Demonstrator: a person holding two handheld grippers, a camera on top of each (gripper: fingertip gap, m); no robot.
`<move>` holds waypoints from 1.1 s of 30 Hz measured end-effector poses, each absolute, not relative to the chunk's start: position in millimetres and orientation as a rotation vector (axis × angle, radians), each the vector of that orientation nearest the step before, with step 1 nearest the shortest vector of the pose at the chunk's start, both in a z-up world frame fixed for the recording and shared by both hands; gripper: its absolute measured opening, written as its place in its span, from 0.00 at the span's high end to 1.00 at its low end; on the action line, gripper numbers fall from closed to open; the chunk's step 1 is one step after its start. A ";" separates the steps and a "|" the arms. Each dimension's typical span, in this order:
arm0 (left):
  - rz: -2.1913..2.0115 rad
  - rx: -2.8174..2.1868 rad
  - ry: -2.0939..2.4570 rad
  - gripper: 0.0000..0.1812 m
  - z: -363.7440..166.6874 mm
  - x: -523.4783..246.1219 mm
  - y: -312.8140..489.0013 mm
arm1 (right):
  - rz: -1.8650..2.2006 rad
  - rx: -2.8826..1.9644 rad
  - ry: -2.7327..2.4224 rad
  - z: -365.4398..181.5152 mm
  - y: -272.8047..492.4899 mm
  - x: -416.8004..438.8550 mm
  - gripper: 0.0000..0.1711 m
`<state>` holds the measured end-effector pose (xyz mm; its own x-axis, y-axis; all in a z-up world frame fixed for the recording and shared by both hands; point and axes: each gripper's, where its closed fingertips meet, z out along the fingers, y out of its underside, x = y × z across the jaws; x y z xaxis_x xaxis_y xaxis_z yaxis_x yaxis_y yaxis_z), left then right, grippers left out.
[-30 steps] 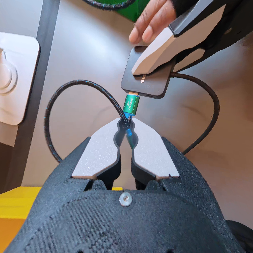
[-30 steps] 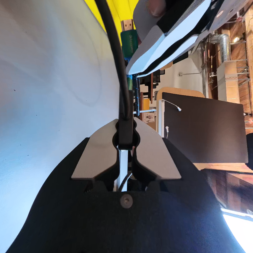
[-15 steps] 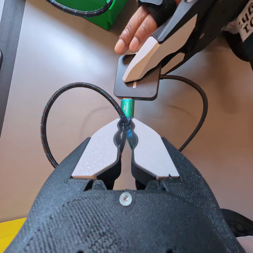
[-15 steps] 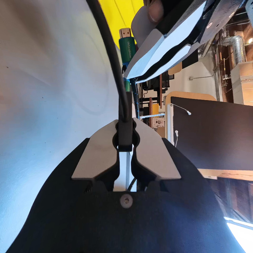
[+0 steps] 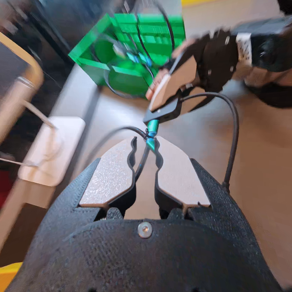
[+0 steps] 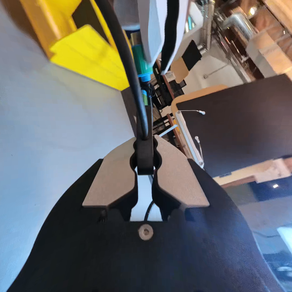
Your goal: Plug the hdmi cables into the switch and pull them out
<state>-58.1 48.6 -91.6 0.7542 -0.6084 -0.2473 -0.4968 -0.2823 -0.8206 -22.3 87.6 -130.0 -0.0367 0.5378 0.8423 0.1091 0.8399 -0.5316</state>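
Note:
The black switch [image 5: 164, 110] is clamped in my right gripper [image 5: 159, 109], which is shut on it; a hand is behind. In the right wrist view the switch [image 6: 145, 154] sits edge-on between the shut fingers of the right gripper [image 6: 145, 139]. A green HDMI plug [image 5: 152, 126] is seated in the switch's near port. My left gripper [image 5: 145, 139] has its jaws parted, with the braided cable [image 5: 142, 162] and a blue collar running loosely between the tips. In the right wrist view the left gripper [image 6: 157, 68] hangs above a second green plug [image 6: 140, 60] with a bare tip.
A green bin [image 5: 126, 52] holding more cables stands behind the switch. The switch's own black lead [image 5: 233, 126] arcs to the right. A white pad [image 5: 52, 150] lies past the table's left edge. A yellow box [image 6: 88, 60] is near the left gripper. Left tips to right tips: about 7 cm.
My left gripper's jaws have widened around the cable. The left view has swung up and is blurred by motion. The switch has tilted in the right gripper; the plug stays in its port.

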 end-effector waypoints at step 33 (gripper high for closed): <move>-0.795 -1.508 0.454 0.92 -64.6 14.5 80.1 | 1.767 -0.878 -0.992 -28.0 80.9 12.4 0.91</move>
<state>14.5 80.1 -64.6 0.6790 -0.7044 0.2070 0.1804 -0.1132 -0.9771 12.4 80.9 -28.0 -0.3431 0.9278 -0.1467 -0.3576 -0.2734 -0.8930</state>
